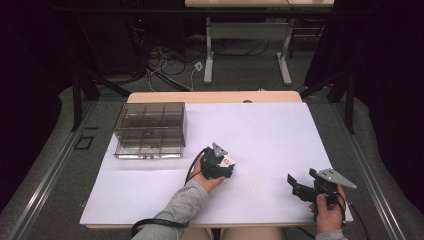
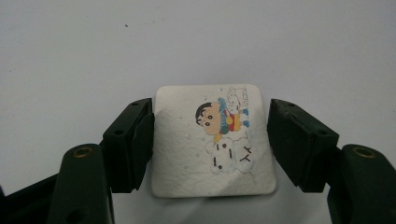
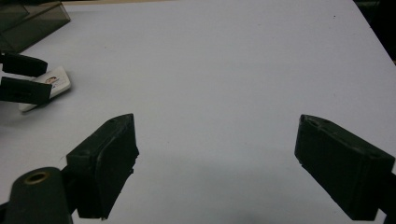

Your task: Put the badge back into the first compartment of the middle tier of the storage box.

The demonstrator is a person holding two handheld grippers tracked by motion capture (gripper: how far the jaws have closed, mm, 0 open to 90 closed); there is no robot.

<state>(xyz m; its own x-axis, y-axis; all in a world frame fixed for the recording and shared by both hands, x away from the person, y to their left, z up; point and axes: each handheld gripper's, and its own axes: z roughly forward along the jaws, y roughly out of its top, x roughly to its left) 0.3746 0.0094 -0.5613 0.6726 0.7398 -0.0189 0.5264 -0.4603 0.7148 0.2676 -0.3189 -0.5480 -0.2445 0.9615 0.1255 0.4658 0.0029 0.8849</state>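
Two jaws of the left gripper [image 2: 210,140] stood spread around the square card [image 2: 212,140], not touching it; it lay flat on the white table [image 2: 93,56]. Right gripper [image 3: 215,163] waited apart, jaws wide.

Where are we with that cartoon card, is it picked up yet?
Not yet. Done: the left gripper straddles the cartoon card, which lies flat on the white table. In hand: the left finger seems to touch the card's edge, while a gap shows at the right one. The right gripper is open over bare table. Left, likely: grip, lift, perhaps move it to the compartment box.
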